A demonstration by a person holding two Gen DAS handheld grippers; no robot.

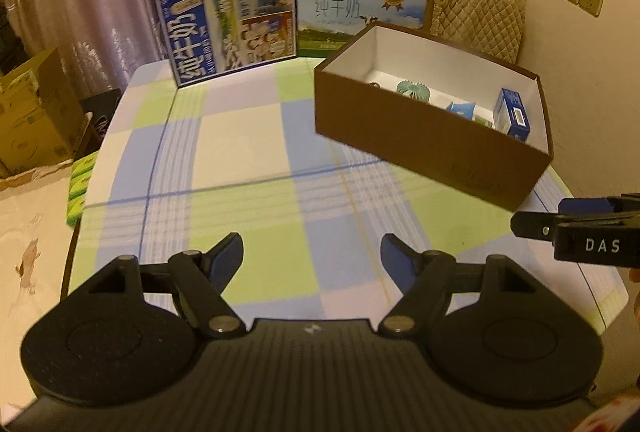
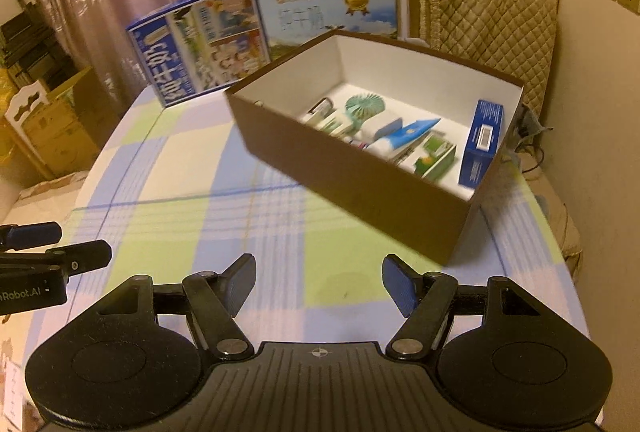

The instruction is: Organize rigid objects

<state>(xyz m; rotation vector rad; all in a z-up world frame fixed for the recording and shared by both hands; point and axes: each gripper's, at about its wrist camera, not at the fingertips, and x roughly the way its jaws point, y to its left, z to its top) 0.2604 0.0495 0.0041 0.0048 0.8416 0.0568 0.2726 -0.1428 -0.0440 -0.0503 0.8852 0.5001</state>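
Observation:
A brown open box with a white inside stands on the right of the checked tablecloth; it also shows in the right wrist view. Inside lie a blue carton standing on end, a teal round fan, a green-and-white packet and several other small items. My left gripper is open and empty, above the cloth near the table's front. My right gripper is open and empty, just in front of the box's near corner. Each gripper shows at the edge of the other's view.
Two milk cartons stand at the table's far edge: a dark blue one and a light blue one. A quilted chair back stands behind the box. Cardboard boxes sit on the floor at left.

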